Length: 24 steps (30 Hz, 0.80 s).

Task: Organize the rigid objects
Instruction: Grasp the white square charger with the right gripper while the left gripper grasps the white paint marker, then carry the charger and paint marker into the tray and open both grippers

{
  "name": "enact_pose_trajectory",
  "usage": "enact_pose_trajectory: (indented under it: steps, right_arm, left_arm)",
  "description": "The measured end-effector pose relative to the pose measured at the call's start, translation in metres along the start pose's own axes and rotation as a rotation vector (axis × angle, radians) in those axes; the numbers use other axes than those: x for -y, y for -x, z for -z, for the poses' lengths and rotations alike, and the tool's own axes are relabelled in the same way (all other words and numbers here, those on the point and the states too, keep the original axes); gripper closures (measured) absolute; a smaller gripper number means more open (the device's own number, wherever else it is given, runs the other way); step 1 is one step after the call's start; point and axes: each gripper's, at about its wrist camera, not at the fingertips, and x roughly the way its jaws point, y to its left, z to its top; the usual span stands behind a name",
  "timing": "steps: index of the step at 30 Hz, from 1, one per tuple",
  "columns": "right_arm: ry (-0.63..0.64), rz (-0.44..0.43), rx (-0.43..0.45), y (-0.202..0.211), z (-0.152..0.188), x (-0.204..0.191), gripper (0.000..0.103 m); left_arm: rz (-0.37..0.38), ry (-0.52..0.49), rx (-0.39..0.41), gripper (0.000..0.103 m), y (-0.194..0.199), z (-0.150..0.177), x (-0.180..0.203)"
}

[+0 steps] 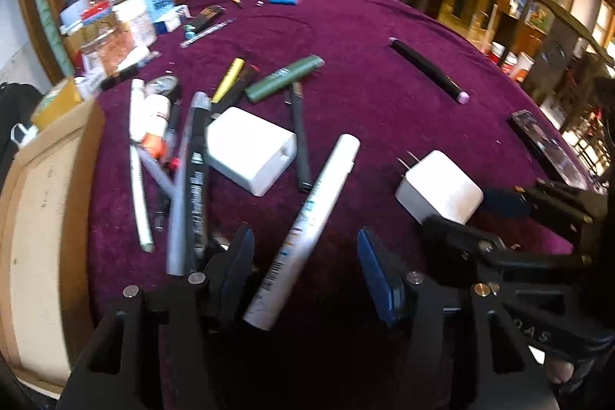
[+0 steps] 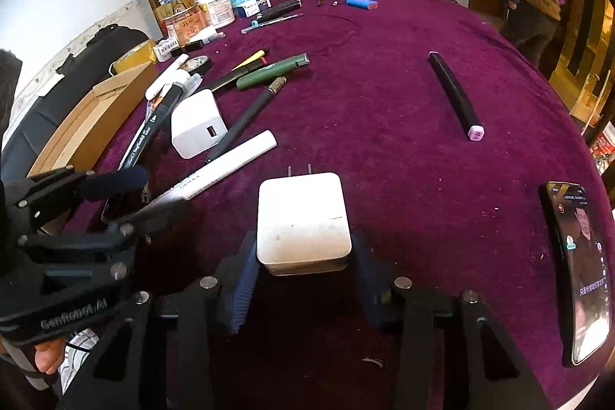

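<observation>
Right claw (image 2: pixel 303 279) pads flank plug-in charger (image 2: pixel 303 221), contact unclear; rigid, slick, grip flat sides. Left claw (image 1: pixel 305 268) half open astride white pen (image 1: pixel 307 229).

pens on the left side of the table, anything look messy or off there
Yes. The pens lie in a crossed heap at all angles around a white charger, not lined up. One black marker lies alone, far to the right. A white tube lies slanted between the left gripper's open jaws, untouched.
</observation>
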Motion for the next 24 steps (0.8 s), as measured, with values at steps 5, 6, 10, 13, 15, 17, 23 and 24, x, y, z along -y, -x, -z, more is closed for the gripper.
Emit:
enact_pose_trajectory:
  steps: [5, 6, 10, 13, 15, 17, 23, 24]
  right_arm:
    - [0.014, 0.012, 0.012, -0.003, -0.001, 0.001, 0.053]
    - [0.023, 0.013, 0.016, -0.004, -0.001, 0.000, 0.053]
    - [0.123, 0.077, 0.054, -0.008, 0.003, -0.011, 0.055]
    - [0.111, 0.061, 0.054, -0.008, 0.000, -0.008, 0.055]
    - [0.066, 0.013, 0.059, -0.005, 0.000, 0.000, 0.055]
    - [0.008, -0.059, 0.054, 0.000, -0.003, 0.006, 0.055]
    - [0.004, -0.104, 0.129, 0.022, -0.014, -0.010, 0.055]
    - [0.014, -0.124, 0.136, 0.025, -0.017, -0.016, 0.055]
  left_arm:
    - [-0.016, 0.007, -0.019, 0.065, -0.016, -0.004, 0.001]
    - [-0.017, 0.002, -0.012, 0.069, -0.017, -0.004, 0.002]
    - [-0.012, 0.013, -0.006, 0.086, -0.013, -0.003, 0.002]
    - [0.079, 0.077, -0.011, 0.089, -0.007, -0.001, -0.006]
    - [0.110, 0.122, -0.001, 0.089, -0.004, 0.003, -0.012]
    - [0.136, 0.171, 0.013, 0.089, 0.001, 0.008, -0.020]
    - [0.205, 0.300, 0.109, 0.089, 0.036, 0.012, -0.044]
    - [0.205, 0.324, 0.122, 0.089, 0.042, 0.011, -0.050]
